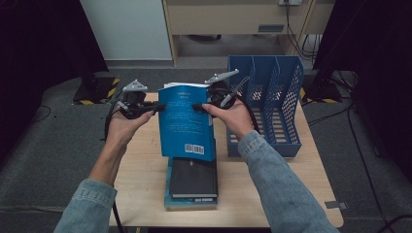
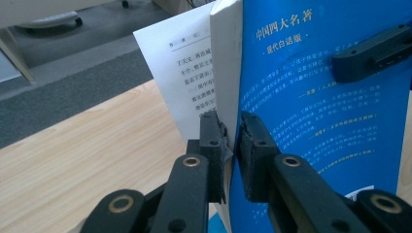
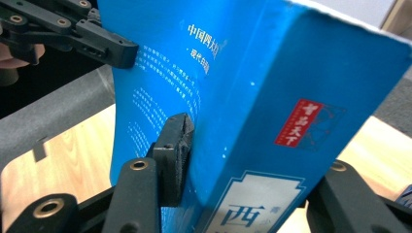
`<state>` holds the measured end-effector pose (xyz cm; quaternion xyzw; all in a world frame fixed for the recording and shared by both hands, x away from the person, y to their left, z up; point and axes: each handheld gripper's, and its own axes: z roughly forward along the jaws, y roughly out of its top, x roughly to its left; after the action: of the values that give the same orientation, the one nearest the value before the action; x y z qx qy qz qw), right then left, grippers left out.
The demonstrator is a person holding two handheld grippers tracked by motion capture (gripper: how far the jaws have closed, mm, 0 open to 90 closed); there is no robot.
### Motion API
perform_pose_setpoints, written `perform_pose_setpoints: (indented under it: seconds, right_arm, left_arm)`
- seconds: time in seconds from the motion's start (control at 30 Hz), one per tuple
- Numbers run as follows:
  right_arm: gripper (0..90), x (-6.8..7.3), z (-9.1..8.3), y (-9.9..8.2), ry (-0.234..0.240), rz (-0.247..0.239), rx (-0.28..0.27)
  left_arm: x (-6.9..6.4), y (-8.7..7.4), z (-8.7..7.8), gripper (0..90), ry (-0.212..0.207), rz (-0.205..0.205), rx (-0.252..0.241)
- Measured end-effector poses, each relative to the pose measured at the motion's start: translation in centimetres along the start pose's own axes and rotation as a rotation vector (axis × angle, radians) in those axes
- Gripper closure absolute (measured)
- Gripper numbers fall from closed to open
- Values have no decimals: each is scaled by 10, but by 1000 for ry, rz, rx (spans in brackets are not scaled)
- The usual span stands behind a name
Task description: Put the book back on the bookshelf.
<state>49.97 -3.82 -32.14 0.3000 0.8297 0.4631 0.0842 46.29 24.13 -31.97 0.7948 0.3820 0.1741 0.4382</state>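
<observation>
Blue book (image 1: 186,124): smooth, slightly glossy card cover with printed text, over matt white paper pages. Table (image 1: 145,194): pale wood-grain top, matt; file rack (image 1: 272,104): blue perforated plastic, apparently matt, though the high view is dim. Left gripper (image 2: 232,141): jaws of matt black plastic with brass-coloured rivets and rough-textured pads.

Lower part of blue book (image 1: 187,121) hiding far end of black book (image 1: 193,178) stacked beneath. Bottom book of stack (image 1: 189,204) mostly covered, title unreadable. Far-side jaw pad of right gripper (image 3: 243,145) concealed behind book's spine. Print on loose white page (image 2: 184,73) too small to read. File rack (image 1: 267,104) near-left corner masked by right hand (image 1: 233,116).
</observation>
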Motion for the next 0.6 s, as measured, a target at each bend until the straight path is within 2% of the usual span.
perform_pose_setpoints:
  seconds: [0.17, 0.3, 0.37, 0.47, 0.6]
  right_arm:
    - [550, 2, -2, 0, -16, -19, -7]
    - [549, 8, -6, -3, -21, -58, -9]
    - [555, 15, -10, -5, -23, -65, -12]
    - [562, 20, -15, -8, -22, -69, -24]
    - [569, 31, -24, -15, -17, -84, -38]
  left_arm:
    - [-1, 1, -1, 813, 6, 20, -4]
    - [-6, -4, -5, 811, 9, 19, -22]
    - [-11, -6, -9, 809, 14, 19, -22]
    - [-21, -7, -19, 809, 23, 50, -11]
    - [-32, -17, -30, 806, 24, 63, -45]
